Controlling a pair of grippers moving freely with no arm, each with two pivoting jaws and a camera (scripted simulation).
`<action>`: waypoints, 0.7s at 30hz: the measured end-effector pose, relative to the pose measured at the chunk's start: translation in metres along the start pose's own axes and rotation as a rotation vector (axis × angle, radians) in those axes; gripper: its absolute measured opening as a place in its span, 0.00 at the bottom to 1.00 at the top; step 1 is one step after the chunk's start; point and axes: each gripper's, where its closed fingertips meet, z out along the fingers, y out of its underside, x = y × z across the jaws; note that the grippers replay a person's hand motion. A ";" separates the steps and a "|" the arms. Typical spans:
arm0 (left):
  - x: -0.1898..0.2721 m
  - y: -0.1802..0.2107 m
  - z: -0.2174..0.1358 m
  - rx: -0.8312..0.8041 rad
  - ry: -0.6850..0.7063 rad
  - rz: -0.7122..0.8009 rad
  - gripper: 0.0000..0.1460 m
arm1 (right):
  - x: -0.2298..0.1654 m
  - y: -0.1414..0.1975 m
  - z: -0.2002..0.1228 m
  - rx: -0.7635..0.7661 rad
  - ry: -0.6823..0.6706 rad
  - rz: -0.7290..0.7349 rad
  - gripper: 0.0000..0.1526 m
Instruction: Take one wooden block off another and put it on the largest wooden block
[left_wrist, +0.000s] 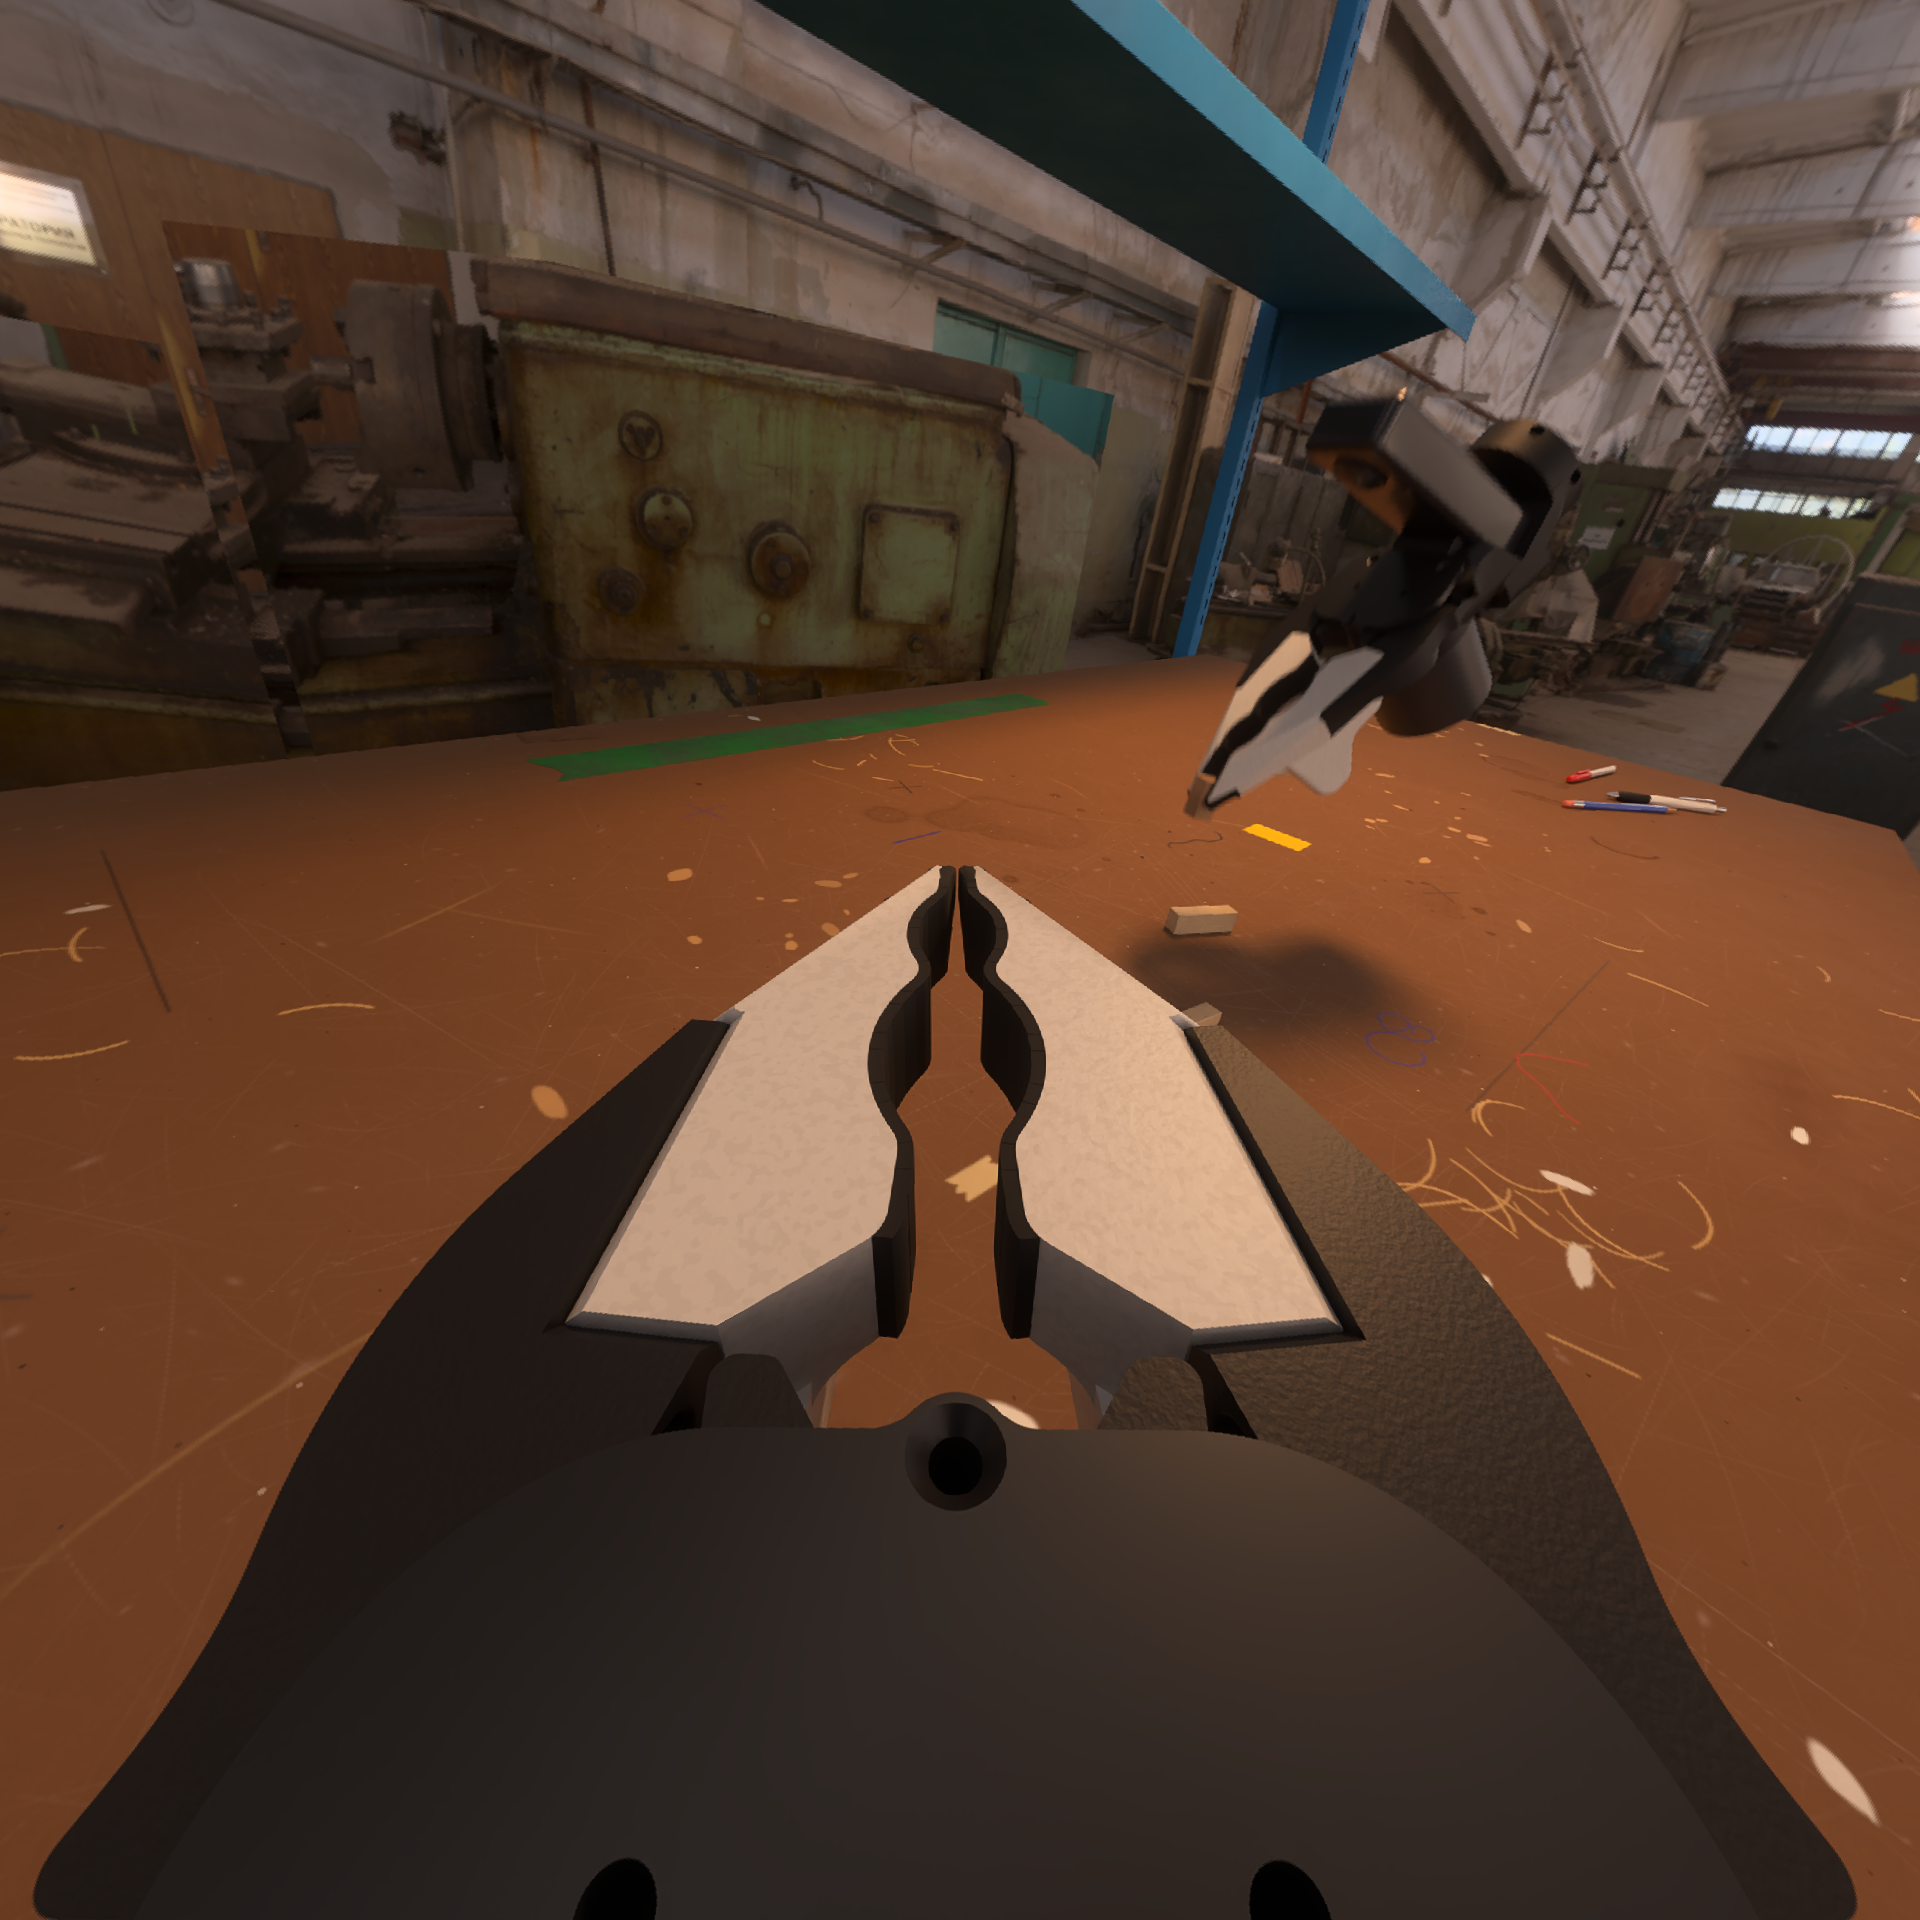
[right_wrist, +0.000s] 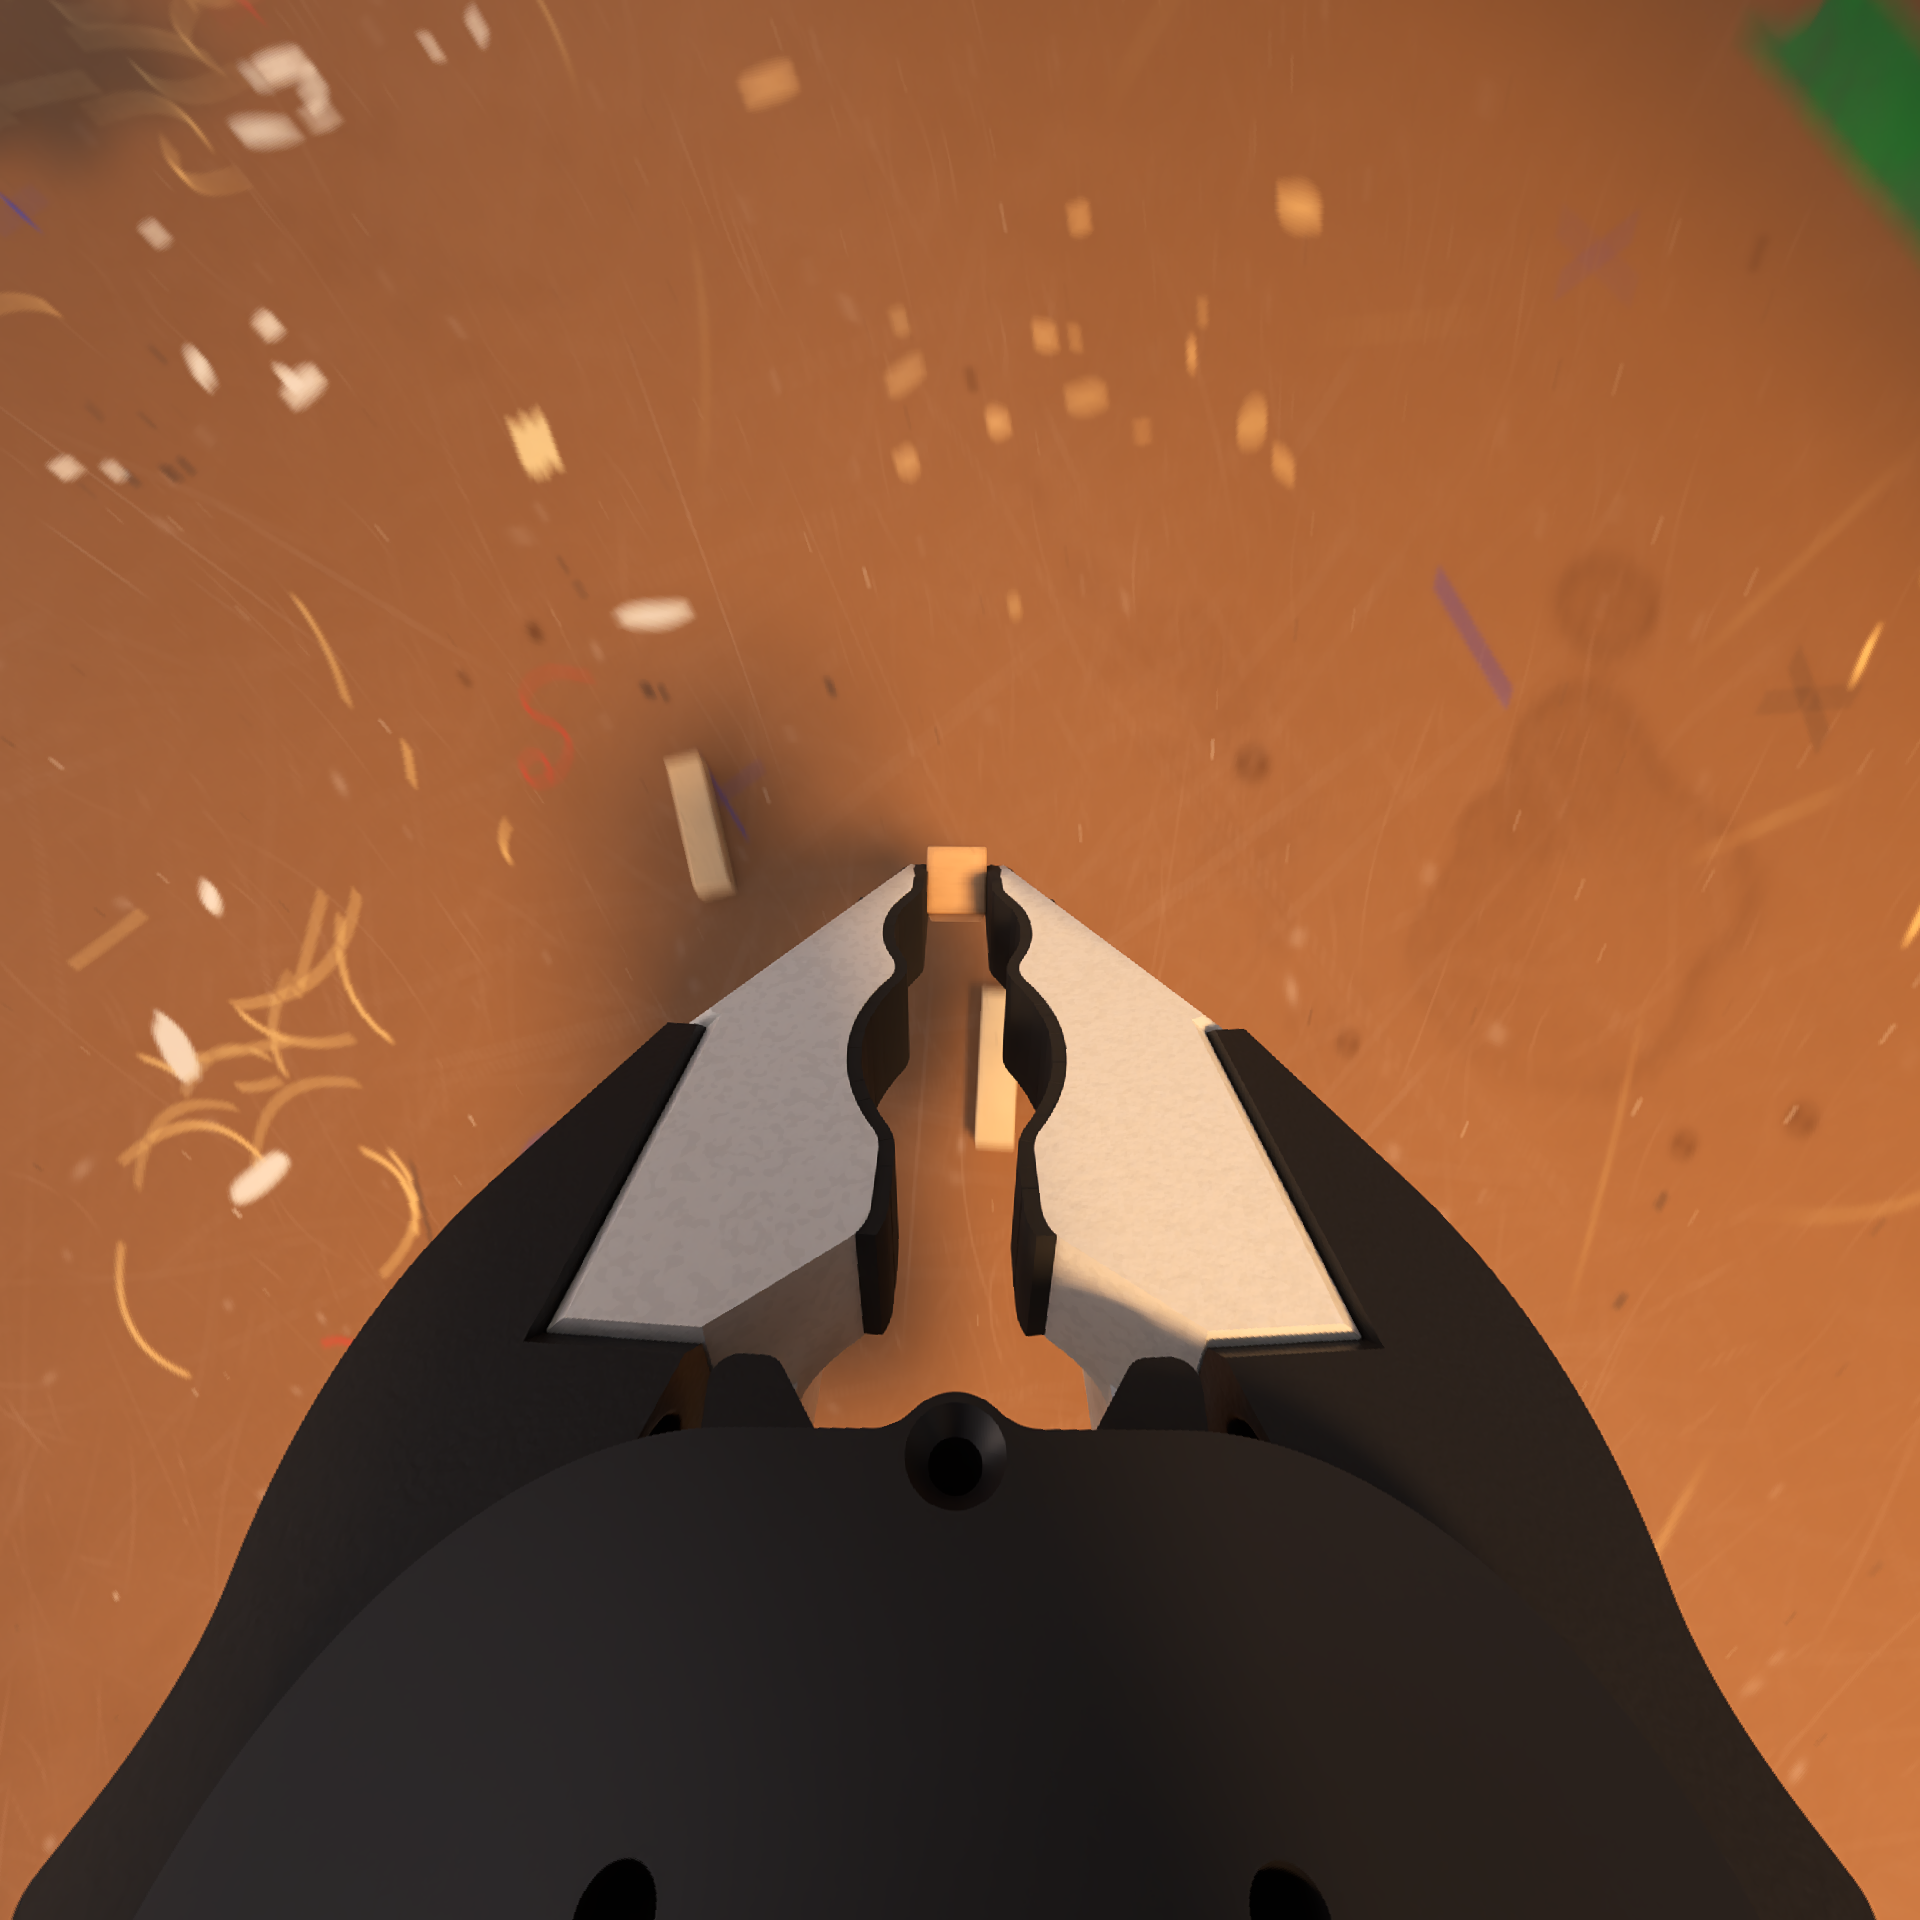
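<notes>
My right gripper (right_wrist: 956, 883) is shut on a small pale wooden block (right_wrist: 956, 881) and holds it in the air above the brown table (right_wrist: 1351, 520). It also shows in the left wrist view (left_wrist: 1205, 805), up and to the right, with the small block (left_wrist: 1202, 798) at its tips. On the table below lie a long wooden block (right_wrist: 698, 824) to the left and another block (right_wrist: 992, 1070) seen between my fingers. The left wrist view shows one block (left_wrist: 1200, 920) in the open and another (left_wrist: 1202, 1013) partly hidden behind my finger. My left gripper (left_wrist: 956, 875) is shut and empty.
Several pens (left_wrist: 1642, 800) lie at the table's far right corner. A green tape strip (left_wrist: 790, 732) runs along the far edge and a yellow tape piece (left_wrist: 1276, 836) lies near the blocks. A blue shelf post (left_wrist: 1226, 499) stands behind the table.
</notes>
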 end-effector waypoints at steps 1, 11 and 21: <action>0.000 0.000 0.000 0.000 0.001 0.000 0.00 | 0.004 0.017 0.003 -0.031 0.001 0.024 0.07; -0.002 0.002 0.000 0.003 -0.005 -0.005 0.00 | 0.013 0.056 0.028 -0.087 -0.021 0.066 0.17; -0.005 0.002 -0.001 0.002 -0.013 -0.004 0.00 | 0.012 0.010 0.062 -0.127 -0.063 -0.104 0.24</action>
